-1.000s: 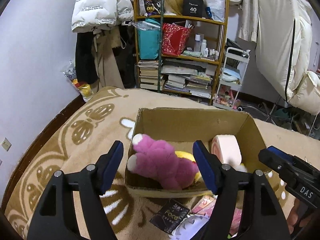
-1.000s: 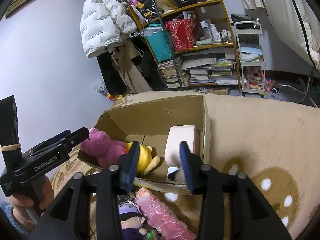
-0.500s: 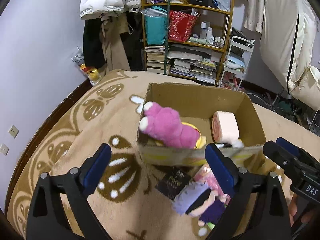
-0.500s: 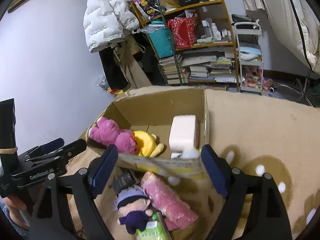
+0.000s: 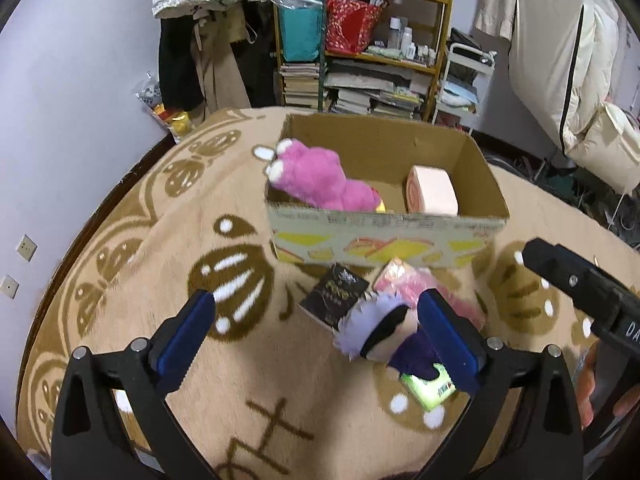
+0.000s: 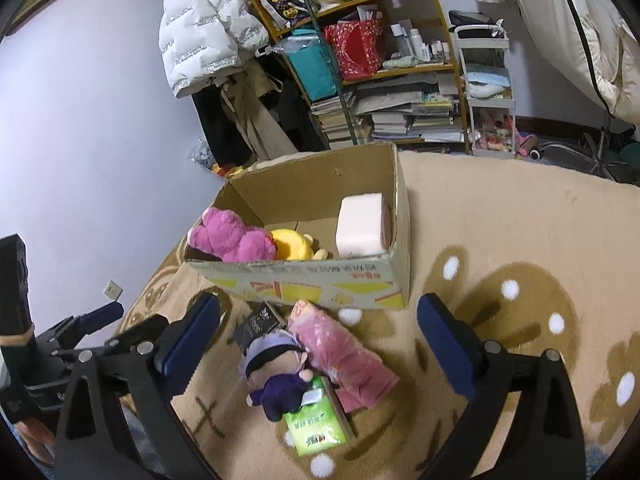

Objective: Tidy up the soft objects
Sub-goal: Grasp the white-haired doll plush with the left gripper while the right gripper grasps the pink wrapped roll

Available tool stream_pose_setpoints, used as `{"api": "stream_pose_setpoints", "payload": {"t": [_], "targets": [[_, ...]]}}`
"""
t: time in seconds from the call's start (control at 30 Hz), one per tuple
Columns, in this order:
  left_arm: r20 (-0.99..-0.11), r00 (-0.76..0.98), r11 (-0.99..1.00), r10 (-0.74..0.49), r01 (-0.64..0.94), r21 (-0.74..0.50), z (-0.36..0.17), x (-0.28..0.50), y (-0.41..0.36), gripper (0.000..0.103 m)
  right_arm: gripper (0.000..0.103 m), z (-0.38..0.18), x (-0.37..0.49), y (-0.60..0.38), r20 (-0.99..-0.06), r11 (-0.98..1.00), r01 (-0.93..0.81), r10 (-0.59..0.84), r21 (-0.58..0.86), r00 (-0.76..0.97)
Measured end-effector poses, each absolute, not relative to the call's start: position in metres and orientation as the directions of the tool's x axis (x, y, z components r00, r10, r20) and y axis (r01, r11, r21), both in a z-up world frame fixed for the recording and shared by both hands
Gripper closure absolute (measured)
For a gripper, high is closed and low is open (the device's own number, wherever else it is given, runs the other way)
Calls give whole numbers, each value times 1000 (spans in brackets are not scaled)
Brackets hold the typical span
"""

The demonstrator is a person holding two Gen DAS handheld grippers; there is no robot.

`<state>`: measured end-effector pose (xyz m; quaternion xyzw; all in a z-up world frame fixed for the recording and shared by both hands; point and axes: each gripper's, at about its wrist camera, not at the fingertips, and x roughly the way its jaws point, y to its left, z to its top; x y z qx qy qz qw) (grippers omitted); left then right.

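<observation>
1. Both grippers have their blue fingers spread wide w/ nothing between them. Left gripper [image 5: 316, 340] hangs over the rug; right gripper [image 6: 318, 344] hangs over the pile of toys.
2. Cardboard box [image 6: 304, 284] sits on the tan rug [image 6: 500, 240], top open.
3. Inside the box: pink plush [image 5: 320, 178] at the left end, leaning on the front wall, feet poking up over the rim.
4. Yellow plush [image 6: 292, 245] lies right next to the pink one, touching it.
5. Pink roll cushion [image 6: 362, 226] stands at the right end of the box, near the side wall.
6. On the rug just in front of the box: small doll w/ purple hair [image 6: 276, 364], dark clothes, lying down.
7. Pink wrapped pack [image 6: 344, 350] lies beside the doll on its right, touching it, one end near the box front.
8. Green tissue pack [image 6: 316, 424] lies under the doll's legs, closest to the right gripper's camera.
9. Black packet [image 5: 334, 294] lies b/w the doll and the box.
10. Shelf [image 6: 400, 68] w/ books and bags stands at the wall behind the box. White puffy coat [image 6: 200, 36] hangs to its left.
</observation>
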<state>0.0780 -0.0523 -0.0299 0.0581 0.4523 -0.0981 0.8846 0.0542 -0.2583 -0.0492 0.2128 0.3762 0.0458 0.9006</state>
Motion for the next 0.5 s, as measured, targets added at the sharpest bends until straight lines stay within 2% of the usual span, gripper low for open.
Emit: {"api": "stream_pose_setpoints", "payload": {"t": [0.5], "targets": [[-872,466,962,-149,271,-20,-77,93,-72,3,0,-89,73,-271,-744,874,168,270,455,611]]}}
